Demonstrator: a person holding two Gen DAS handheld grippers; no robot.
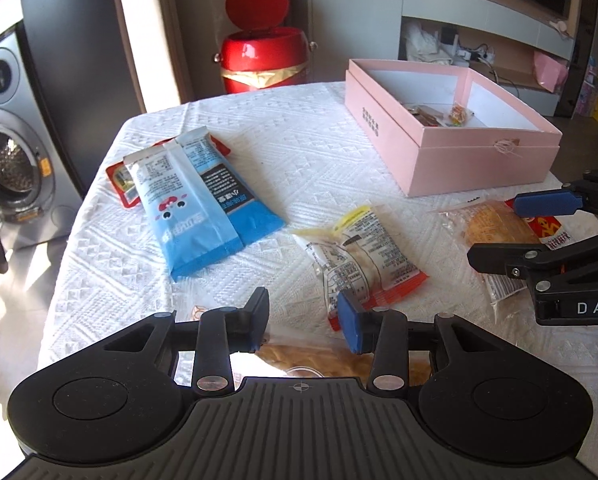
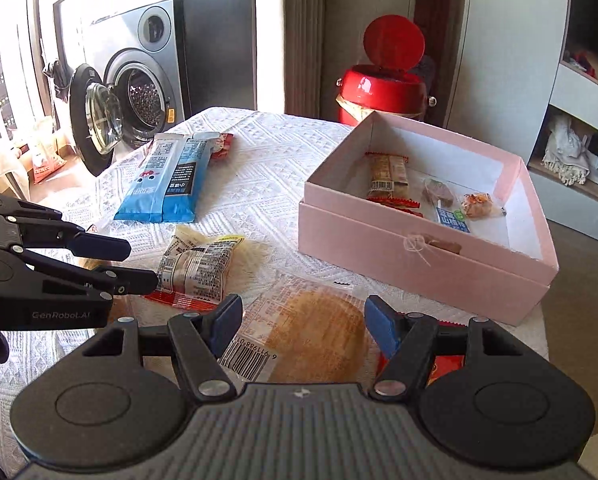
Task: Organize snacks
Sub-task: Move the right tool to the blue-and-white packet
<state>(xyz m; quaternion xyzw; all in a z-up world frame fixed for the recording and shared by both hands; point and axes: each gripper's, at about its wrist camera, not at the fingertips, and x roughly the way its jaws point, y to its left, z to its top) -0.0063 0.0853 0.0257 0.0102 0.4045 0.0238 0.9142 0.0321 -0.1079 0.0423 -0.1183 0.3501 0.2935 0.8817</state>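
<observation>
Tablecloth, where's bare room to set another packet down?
Free: the tablecloth strip between the blue bags and the pink box, running to the far edge. Crowded: the near side, where the round cracker pack and crumpled packet lie.

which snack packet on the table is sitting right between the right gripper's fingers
The clear packet with the round golden cake. The right gripper is open around it; the other packets lie farther away.

Both wrist cams sit low at the desk's (image 1: 259,128) near edge, facing the pink box (image 1: 451,152): left views it from its left, right closer. Shared: box (image 2: 419,256), blue packs (image 1: 203,204).
</observation>
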